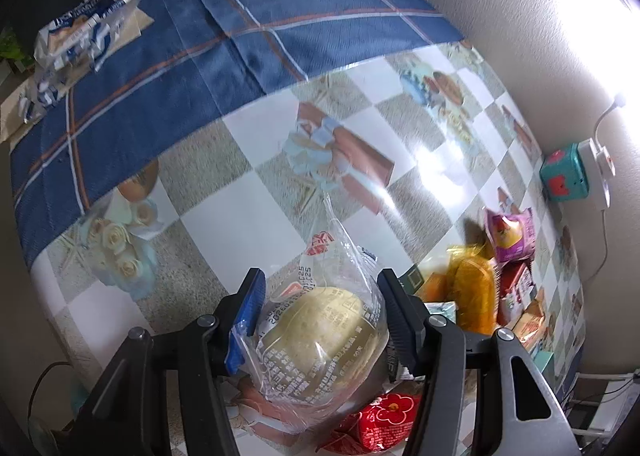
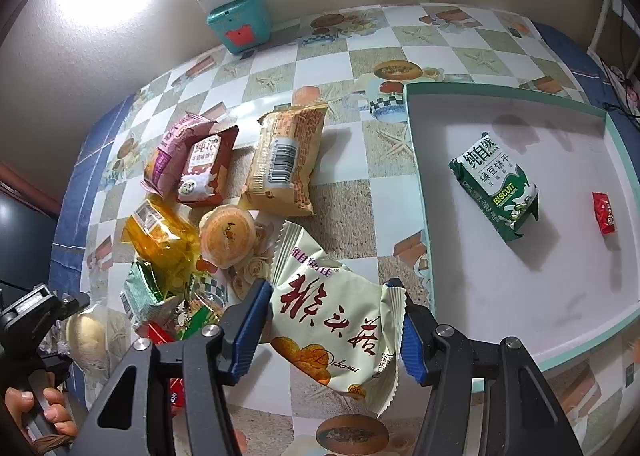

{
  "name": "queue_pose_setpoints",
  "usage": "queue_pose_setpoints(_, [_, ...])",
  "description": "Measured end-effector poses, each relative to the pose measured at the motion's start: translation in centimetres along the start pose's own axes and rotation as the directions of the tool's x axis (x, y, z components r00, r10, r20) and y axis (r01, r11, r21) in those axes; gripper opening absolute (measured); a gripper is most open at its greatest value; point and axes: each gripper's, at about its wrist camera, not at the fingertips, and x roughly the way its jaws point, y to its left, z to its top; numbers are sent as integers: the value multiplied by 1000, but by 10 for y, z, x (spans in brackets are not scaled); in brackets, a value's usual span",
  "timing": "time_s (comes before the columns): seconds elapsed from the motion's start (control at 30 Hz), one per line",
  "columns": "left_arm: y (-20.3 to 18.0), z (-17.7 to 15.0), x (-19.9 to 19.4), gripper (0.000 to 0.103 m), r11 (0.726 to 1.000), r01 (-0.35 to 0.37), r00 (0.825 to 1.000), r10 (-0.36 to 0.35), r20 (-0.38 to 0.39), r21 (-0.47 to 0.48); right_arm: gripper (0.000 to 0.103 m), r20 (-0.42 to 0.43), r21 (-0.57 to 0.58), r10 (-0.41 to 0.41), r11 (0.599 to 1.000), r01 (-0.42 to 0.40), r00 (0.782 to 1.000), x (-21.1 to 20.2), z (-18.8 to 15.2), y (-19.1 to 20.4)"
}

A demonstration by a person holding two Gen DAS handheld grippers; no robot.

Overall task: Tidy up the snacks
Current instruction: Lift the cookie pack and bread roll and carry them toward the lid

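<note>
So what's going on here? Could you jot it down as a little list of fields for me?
Left gripper: closed on a clear-wrapped bun, held above the table
Right gripper: closed on a cream snack packet
Tray: holds a green biscuit pack and a small red candy
Snack pile: still loose on the checkered tablecloth, left of the tray
Against the wall: teal box

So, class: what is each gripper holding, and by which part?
The left gripper grips a clear-wrapped bun across its sides. The right gripper grips a cream snack packet by its side edges.
</note>
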Motion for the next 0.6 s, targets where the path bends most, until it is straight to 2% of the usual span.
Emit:
queue_pose_setpoints(0.37, [-8, 2, -36, 59, 999, 45, 996, -46, 80, 9, 62, 29, 13, 19, 1000, -19, 999, -15, 4, -3])
queue_pose_setpoints(0.6, [-28, -11, -50, 59, 996, 76, 992, -81, 93, 49, 62, 62, 43, 13, 999, -16, 998, -31, 8, -18])
